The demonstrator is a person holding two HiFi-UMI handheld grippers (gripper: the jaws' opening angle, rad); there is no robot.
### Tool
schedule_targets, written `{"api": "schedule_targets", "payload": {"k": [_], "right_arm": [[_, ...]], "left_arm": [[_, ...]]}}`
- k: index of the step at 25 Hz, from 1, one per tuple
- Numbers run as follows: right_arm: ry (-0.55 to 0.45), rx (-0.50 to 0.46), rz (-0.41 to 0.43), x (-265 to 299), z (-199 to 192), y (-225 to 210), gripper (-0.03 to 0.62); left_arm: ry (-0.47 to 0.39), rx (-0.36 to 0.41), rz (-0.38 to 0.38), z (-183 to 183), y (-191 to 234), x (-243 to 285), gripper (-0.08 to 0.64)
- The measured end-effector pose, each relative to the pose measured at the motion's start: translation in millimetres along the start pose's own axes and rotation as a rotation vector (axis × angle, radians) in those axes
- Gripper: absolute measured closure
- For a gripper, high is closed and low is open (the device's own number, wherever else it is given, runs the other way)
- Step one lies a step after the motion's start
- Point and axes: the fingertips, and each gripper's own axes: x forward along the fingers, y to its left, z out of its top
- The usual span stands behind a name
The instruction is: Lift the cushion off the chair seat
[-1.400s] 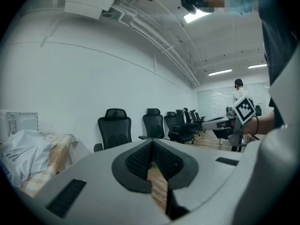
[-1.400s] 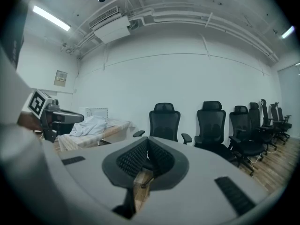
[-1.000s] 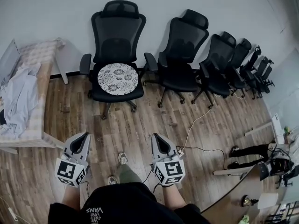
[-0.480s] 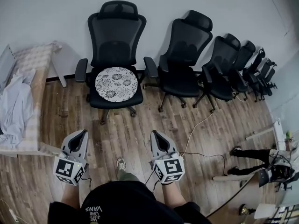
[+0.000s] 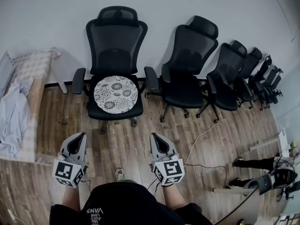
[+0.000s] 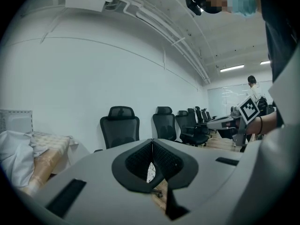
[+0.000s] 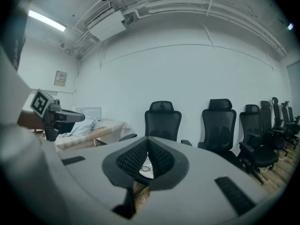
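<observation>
Bare wooden floor (image 5: 131, 139) lies open in front of the chair (image 5: 116, 46). More chairs (image 5: 187, 74) stand close on the chair's right side, and a table with cloth (image 5: 26, 93) on its left. The cushion (image 5: 116, 93) lies flat on the chair seat; it is round, so it has no clear long axis. The left gripper (image 5: 78, 137) and right gripper (image 5: 155, 137) are well apart from the chair, both with jaws pressed together and empty. Compared with a second ago, the chair is nearer.

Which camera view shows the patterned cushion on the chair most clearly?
The head view: the whole round cushion lies in sight on the chair seat. The left and right gripper views each show only a thin sliver of it past the closed jaws.
</observation>
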Motion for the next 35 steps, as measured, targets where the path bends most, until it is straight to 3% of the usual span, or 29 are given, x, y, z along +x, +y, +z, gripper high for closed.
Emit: {"api": "schedule_targets", "payload": {"k": [15,35], "right_arm": [[0.027,0.015,0.024,82,5,-34,0.574],[0.022,0.03,-0.099,202,39,-53,0.574]], "left_arm": [[0.021,-0.019,0.034,3,45,68,0.546],[0.021,-0.028,-0.082,18,141,171,0.546]]}}
